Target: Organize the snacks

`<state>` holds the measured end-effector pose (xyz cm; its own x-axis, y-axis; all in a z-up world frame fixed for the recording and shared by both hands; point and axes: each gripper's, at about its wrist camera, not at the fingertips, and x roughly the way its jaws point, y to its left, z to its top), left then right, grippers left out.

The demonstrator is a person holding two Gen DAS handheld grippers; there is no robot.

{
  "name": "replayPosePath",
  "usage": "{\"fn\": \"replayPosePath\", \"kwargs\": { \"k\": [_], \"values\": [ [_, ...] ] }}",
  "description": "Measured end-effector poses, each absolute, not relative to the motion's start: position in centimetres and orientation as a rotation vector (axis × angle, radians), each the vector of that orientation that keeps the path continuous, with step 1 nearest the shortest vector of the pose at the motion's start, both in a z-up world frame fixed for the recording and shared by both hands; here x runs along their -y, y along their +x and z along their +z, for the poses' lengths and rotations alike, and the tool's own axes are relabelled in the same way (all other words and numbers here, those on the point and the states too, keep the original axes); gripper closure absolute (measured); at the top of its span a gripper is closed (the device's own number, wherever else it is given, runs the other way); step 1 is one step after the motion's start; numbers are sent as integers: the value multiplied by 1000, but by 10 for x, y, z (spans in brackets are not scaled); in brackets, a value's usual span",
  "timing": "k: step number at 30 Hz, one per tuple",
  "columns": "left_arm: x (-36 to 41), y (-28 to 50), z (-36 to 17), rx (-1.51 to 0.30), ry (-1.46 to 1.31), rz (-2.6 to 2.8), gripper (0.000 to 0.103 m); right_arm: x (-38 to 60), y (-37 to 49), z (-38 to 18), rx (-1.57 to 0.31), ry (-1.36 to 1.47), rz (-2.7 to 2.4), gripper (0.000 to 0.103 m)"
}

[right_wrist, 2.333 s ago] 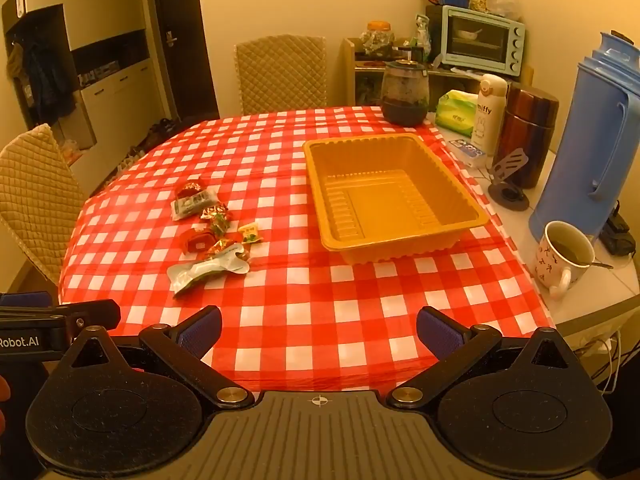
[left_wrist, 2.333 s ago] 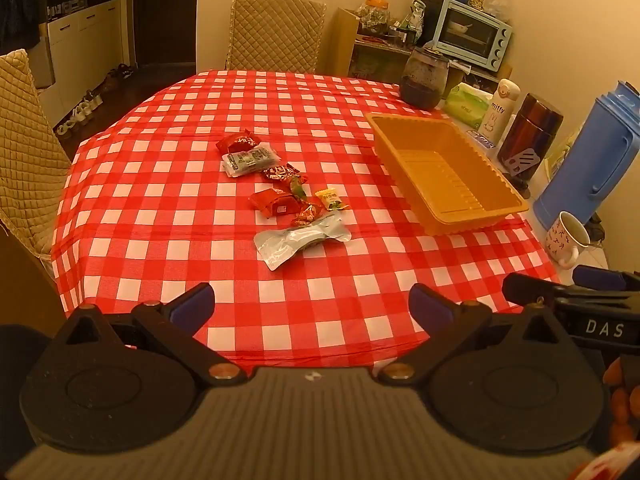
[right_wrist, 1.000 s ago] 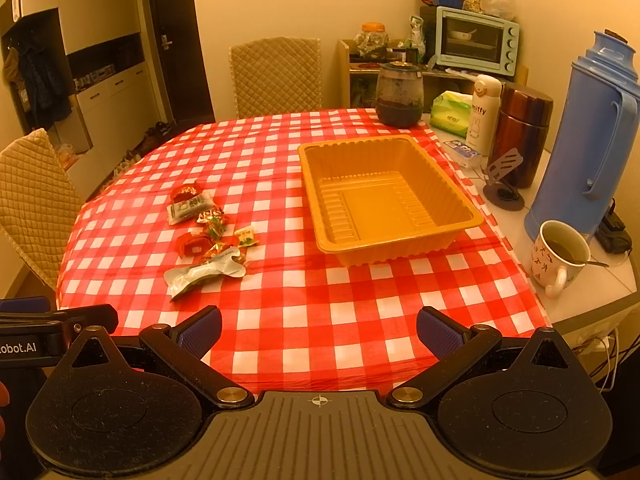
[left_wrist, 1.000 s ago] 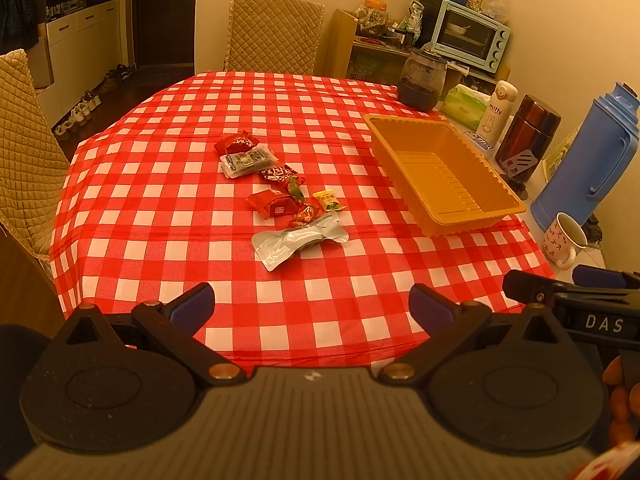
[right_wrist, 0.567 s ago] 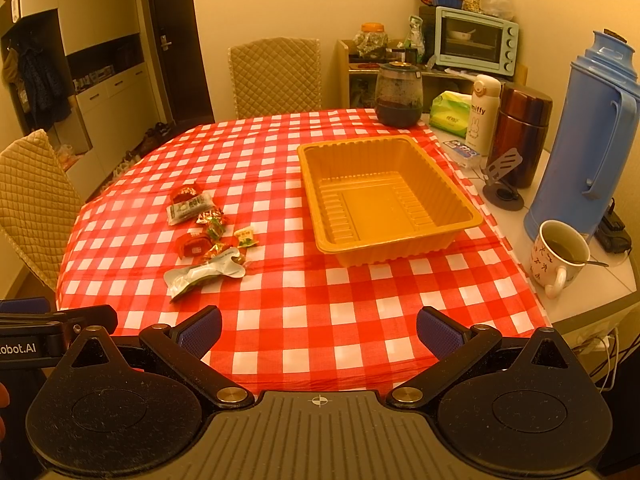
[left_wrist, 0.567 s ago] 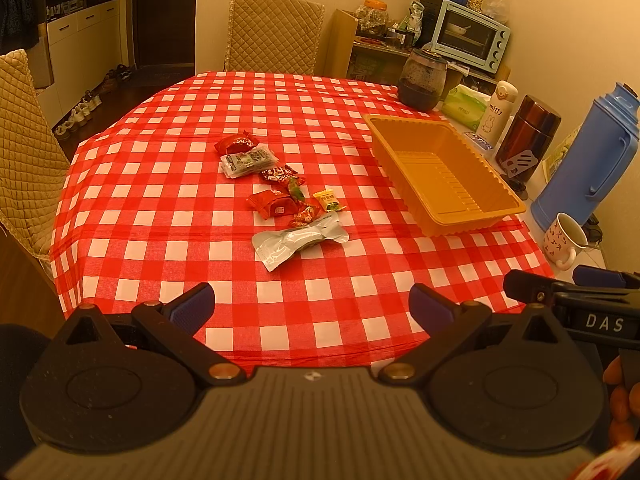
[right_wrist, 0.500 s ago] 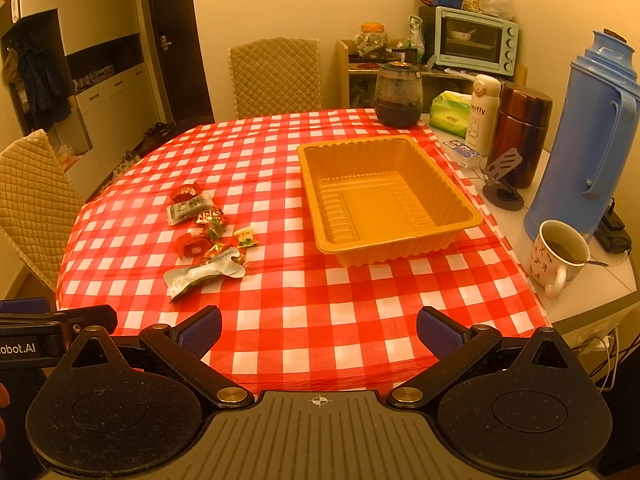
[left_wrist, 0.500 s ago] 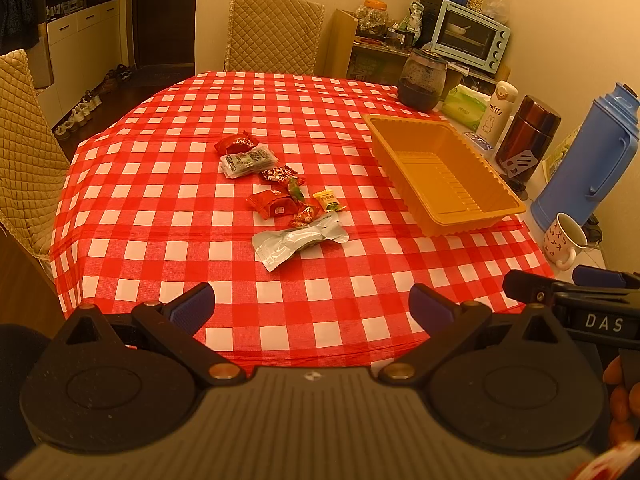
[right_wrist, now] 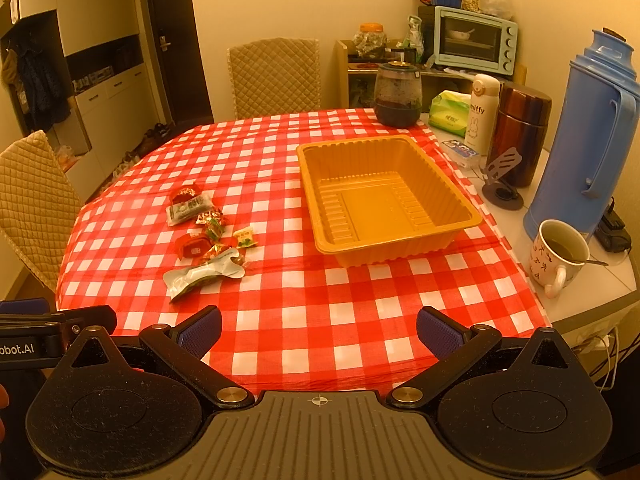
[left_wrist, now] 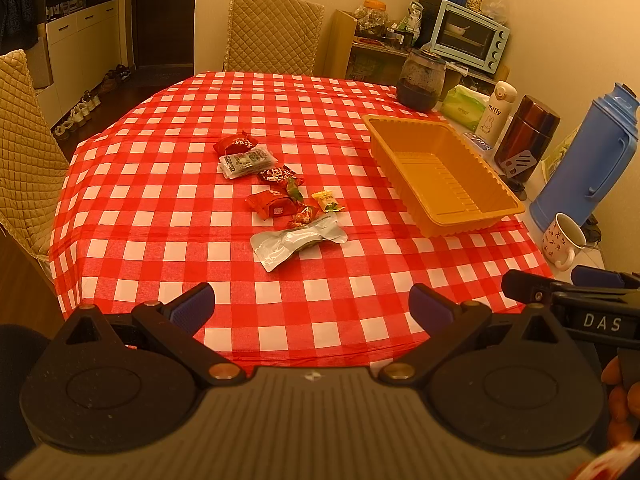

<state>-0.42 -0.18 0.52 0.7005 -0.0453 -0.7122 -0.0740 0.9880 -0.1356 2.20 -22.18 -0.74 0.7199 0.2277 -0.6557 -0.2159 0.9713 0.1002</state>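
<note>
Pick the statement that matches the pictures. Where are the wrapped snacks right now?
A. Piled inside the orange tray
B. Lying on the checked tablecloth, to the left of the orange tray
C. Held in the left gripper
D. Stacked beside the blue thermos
B: the snacks lie loose on the checked tablecloth left of the orange tray, which holds nothing, and both the left gripper and the right gripper are open.

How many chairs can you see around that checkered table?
2. One quilted chair stands at the far end of the table; the other quilted chair stands at its left side. Others may be out of view.
</note>
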Motion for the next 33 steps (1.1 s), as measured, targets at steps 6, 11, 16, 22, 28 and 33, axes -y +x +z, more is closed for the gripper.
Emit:
{"fn": "replayPosePath", "kwargs": {
  "k": [6,11,16,22,28,33],
  "values": [
    [2,-4,5,-795,-159,15,0,222,22,-7,-727,18,246,0],
    [0,-3,5,-798,-167,22,1,224,23,-7,-720,27,243,0],
    [-11,4,2,-802,-177,32,1,225,27,-9,-702,47,244,0],
    [-26,25,-14,-818,-118,-2,7,222,40,-17,-693,69,249,1],
    [-36,62,-34,-847,-14,-82,14,216,62,-34,-699,83,247,1],
    [-36,97,-56,-855,105,-178,19,208,84,-54,-712,96,242,2]
  ]
}}
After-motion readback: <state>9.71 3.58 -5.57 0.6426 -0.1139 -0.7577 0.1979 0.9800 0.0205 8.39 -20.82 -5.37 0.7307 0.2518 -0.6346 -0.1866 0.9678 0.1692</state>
